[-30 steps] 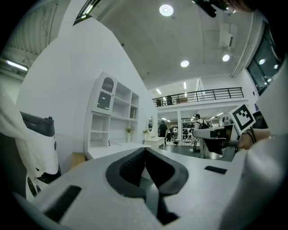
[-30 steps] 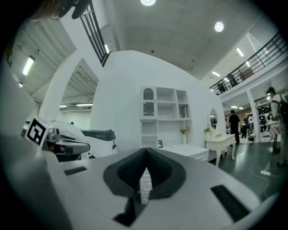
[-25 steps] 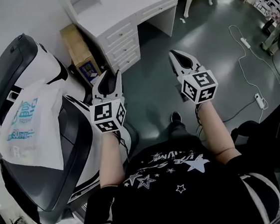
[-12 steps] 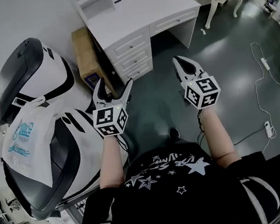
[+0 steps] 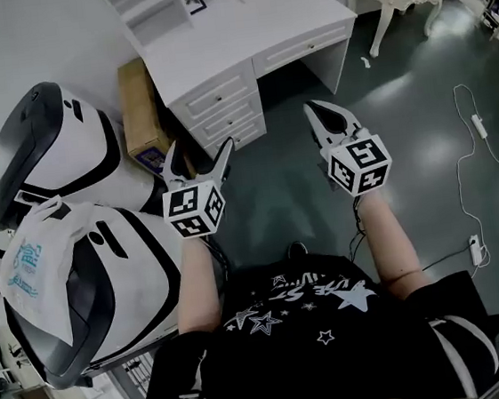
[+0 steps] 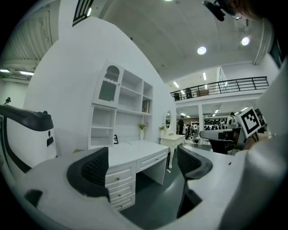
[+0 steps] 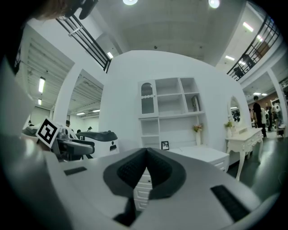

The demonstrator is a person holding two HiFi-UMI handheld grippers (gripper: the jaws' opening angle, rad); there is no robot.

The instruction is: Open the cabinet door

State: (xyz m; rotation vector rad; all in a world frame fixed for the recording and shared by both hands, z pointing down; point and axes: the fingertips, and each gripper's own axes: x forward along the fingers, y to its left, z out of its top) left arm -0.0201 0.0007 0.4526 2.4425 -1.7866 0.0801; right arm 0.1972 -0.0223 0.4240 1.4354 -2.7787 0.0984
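Evidently readying for a handle, the left gripper (image 5: 199, 151) points at the white desk (image 5: 238, 17), jaws opening on nothing. The right gripper (image 5: 313, 110), pressed together and empty, is spare. The arched cabinet door (image 6: 110, 90) tops the desk's hutch, well beyond.

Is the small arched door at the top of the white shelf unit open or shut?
Shut. The arched door lies flush with the front of the shelf unit and does not swing outward.
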